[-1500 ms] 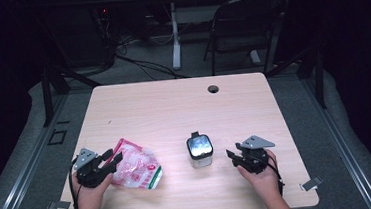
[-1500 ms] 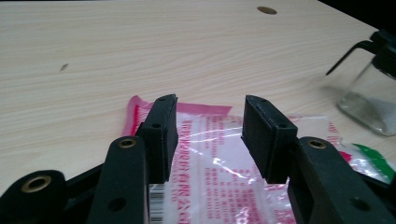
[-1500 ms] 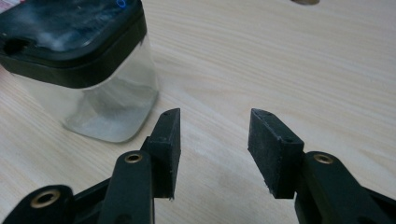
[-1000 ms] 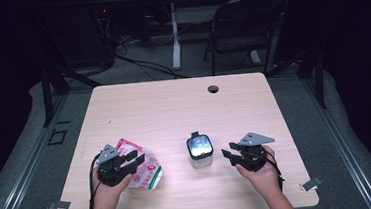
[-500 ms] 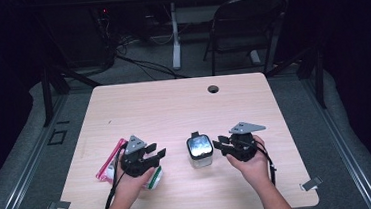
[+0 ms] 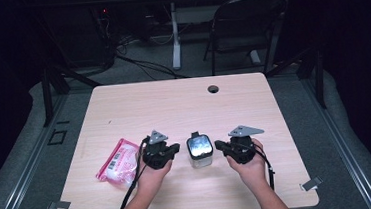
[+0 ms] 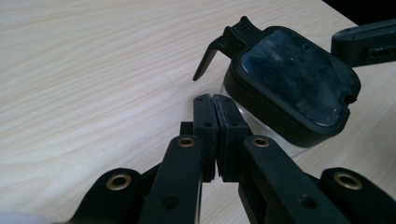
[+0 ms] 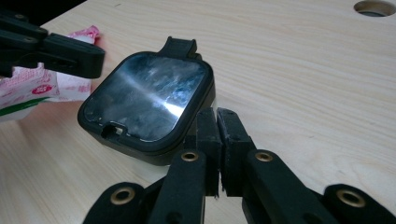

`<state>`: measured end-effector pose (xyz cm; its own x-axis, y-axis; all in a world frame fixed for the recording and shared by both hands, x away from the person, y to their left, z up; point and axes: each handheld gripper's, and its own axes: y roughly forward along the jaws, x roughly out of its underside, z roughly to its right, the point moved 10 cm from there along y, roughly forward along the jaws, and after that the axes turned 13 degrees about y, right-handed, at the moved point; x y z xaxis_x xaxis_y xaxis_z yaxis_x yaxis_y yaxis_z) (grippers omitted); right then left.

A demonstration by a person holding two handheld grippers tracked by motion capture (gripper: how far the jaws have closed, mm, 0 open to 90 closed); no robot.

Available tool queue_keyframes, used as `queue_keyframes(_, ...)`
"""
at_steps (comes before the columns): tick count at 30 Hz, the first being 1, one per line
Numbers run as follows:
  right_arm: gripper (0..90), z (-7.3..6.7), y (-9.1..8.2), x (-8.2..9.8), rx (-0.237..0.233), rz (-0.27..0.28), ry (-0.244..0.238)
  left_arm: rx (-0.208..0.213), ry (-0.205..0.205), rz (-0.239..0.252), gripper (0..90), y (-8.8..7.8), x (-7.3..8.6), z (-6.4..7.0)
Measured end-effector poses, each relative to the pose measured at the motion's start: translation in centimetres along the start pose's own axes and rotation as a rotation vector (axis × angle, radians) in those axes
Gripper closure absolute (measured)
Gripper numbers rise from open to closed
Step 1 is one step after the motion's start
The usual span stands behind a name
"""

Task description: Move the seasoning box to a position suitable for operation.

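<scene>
Now both grippers clenched empty, left gripper (image 6: pixel 175 149) at jar's (image 6: pixel 200 150) 9 o'clock, right gripper (image 6: pixel 219 144) at 3, pouch (image 6: pixel 118 161) further at 9.

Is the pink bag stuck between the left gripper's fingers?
No, the pink bag lies on the table behind the left gripper, whose fingers are shut on nothing.

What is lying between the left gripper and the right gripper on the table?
The clear container with a black lid stands between the left gripper and the right gripper, as the high view shows. Both grippers' jaws are shut beside it.
</scene>
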<state>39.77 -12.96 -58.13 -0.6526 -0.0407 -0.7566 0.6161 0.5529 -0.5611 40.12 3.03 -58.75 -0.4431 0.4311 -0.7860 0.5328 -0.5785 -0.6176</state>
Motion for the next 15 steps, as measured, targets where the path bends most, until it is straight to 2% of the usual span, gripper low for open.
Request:
queue_keyframes(3,88.6,-0.2,0.4,0.4,0.003,-0.02,-0.017,-0.006,0.003,-0.01,90.0,0.5,-0.1,0.2)
queue_keyframes(6,88.3,-0.2,0.7,0.6,-0.005,-0.029,-0.009,-0.01,-0.003,-0.018,90.0,0.9,-0.2,0.4)
queue_keyframes(10,90.0,-0.3,0.9,0.8,-0.002,-0.039,-0.015,-0.005,-0.006,-0.034,90.0,1.5,-0.1,0.4)
queue_keyframes(15,90.0,-0.8,0.7,1.2,-0.022,-0.049,-0.023,0.007,0.005,-0.039,90.0,1.8,-0.1,0.7)
